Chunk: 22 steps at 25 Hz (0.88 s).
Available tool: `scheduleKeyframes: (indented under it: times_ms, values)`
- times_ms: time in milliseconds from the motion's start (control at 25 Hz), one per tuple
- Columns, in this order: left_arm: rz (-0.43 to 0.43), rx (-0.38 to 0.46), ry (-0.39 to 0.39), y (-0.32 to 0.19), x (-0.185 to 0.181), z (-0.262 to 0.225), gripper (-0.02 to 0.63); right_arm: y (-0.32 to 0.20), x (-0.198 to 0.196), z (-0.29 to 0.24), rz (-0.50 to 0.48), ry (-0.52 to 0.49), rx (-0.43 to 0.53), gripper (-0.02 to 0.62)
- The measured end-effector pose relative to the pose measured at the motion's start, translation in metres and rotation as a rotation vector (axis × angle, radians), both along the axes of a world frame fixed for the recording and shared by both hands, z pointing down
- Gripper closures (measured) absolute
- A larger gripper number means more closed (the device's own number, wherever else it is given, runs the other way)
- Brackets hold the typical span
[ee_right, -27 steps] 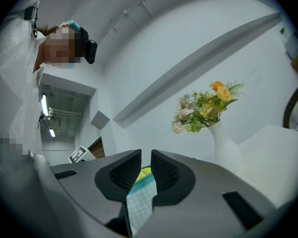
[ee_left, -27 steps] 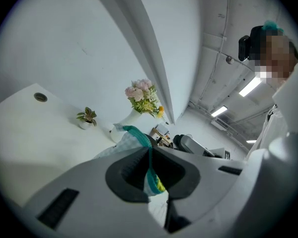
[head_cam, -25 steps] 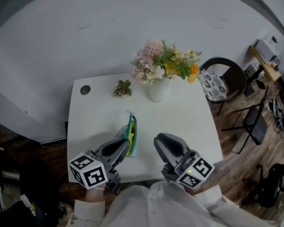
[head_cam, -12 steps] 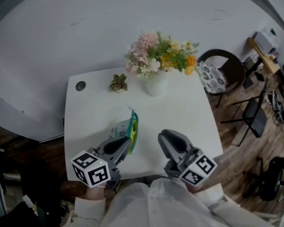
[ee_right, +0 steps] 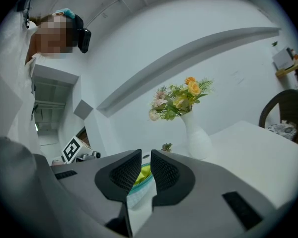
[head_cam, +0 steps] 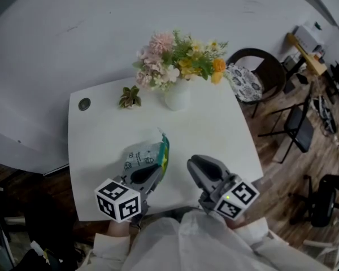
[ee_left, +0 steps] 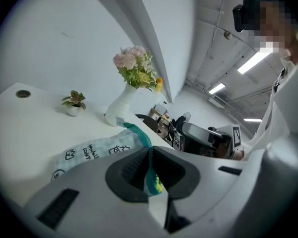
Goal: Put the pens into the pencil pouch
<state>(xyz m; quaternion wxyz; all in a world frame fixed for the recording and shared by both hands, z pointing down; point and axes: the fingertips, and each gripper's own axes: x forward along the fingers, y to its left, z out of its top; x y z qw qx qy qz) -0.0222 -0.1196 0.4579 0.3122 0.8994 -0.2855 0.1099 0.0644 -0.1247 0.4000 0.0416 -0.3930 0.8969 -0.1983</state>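
The pencil pouch [head_cam: 137, 158], pale with small prints and a teal zipper edge, lies on the white table [head_cam: 214, 129] near its front. My left gripper [head_cam: 155, 169] is shut on that teal edge, and the left gripper view shows the fabric pinched between the jaws [ee_left: 149, 152] while the pouch [ee_left: 94, 150] stretches away to the left. Something yellow-green shows at the zipper; I cannot tell what it is. My right gripper [head_cam: 193, 165] hovers to the right of the pouch, apart from it. Its jaws [ee_right: 146, 155] stand a narrow slit apart with nothing between them; the pouch [ee_right: 140, 183] shows beyond. No loose pens are visible.
A white vase of flowers [head_cam: 177, 97] stands at the back of the table, with a small potted plant [head_cam: 130, 96] to its left and a round cable hole [head_cam: 84, 103] in the back left corner. Chairs [head_cam: 254, 86] stand off the right side.
The left gripper has come down with the pouch, which hung edge-on before and now lies with its printed face up on the table. The right gripper has sunk a little too.
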Motion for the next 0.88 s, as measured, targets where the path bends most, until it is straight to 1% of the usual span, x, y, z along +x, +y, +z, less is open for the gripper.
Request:
scheduleKeyframes:
  times_ms: [160,400,480,640,880]
  values:
    - [0.032,-0.026,-0.034,0.002,0.011,0.017,0.580,0.002,0.004,0.008,0.008,0.023,-0.022,0.537]
    - [0.100,-0.040,-0.151,0.012,0.023,0.046,0.580,0.005,0.012,0.022,0.022,0.036,-0.082,0.543]
    - [0.110,-0.061,-0.149,0.014,0.026,0.052,0.580,0.005,0.015,0.026,0.031,0.044,-0.099,0.543]
    - [0.112,-0.107,-0.110,0.019,0.034,0.061,0.580,0.007,0.020,0.035,0.037,0.060,-0.131,0.545]
    - [0.097,-0.145,-0.107,0.026,0.041,0.073,0.580,0.012,0.020,0.042,0.030,0.057,-0.161,0.545]
